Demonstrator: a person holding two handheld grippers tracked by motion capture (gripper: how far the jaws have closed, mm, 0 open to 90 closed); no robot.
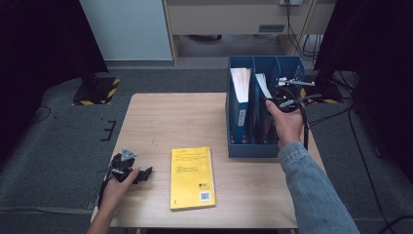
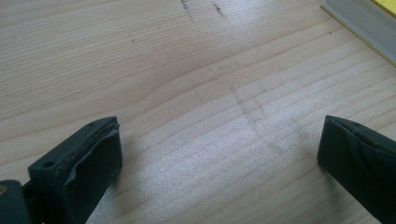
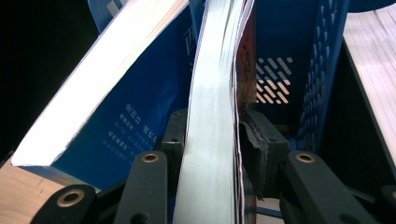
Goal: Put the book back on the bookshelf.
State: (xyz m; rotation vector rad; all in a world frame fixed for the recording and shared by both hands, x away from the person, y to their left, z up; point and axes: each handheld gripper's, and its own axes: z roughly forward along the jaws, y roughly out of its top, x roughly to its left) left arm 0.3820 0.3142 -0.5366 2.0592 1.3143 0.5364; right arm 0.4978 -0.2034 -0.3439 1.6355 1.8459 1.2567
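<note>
Wooden table (image 1: 160, 117) fills the lower centre of the high view, a yellow book (image 1: 192, 178) lying flat near its bottom edge. At lower left, the left gripper (image 1: 144, 174) rests with jaws spread wide over bare wood. Farther up, at centre right, the right gripper (image 3: 212, 133) clasps a white-edged book (image 3: 210, 116) standing in the blue file rack (image 1: 242, 146), beside a leaning blue book (image 3: 130, 112).

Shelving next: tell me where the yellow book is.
In the high view the yellow book lies flat on the table's near edge, between left gripper and blue file rack.
</note>
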